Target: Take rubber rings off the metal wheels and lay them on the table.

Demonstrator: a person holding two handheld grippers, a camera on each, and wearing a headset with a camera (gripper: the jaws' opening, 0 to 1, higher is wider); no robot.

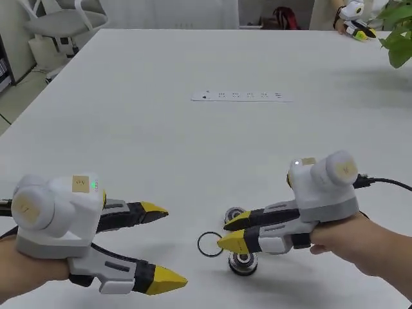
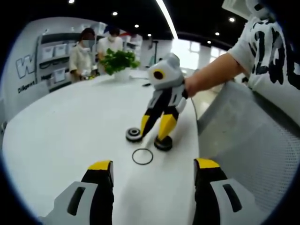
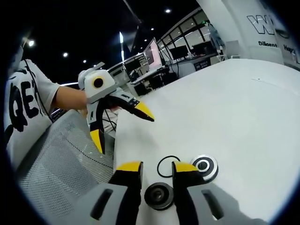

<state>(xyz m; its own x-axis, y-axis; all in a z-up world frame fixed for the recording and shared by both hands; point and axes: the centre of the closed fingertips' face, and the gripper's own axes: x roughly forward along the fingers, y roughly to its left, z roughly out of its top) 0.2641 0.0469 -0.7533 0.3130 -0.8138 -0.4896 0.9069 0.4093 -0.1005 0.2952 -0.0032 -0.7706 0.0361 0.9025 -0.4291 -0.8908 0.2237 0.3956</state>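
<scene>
A loose black rubber ring (image 1: 209,244) lies flat on the white table (image 1: 193,148). Two metal wheels stand near it: one (image 1: 234,213) behind my right gripper's upper jaw, the other (image 1: 243,261) just under its lower jaw. My right gripper (image 1: 232,233) is open, its yellow tips just right of the ring. In the right gripper view the nearer wheel (image 3: 158,195) sits low between the jaws, ungripped, the second wheel (image 3: 205,166) lies to the right, and the ring (image 3: 168,165) lies ahead. My left gripper (image 1: 162,244) is open and holds nothing, left of the ring (image 2: 142,156).
A white power strip (image 1: 241,96) lies flat mid-table. A green plant (image 1: 399,35) stands at the far right corner and an office chair (image 1: 61,22) beyond the far left edge. Two people (image 2: 96,49) stand past the table's end.
</scene>
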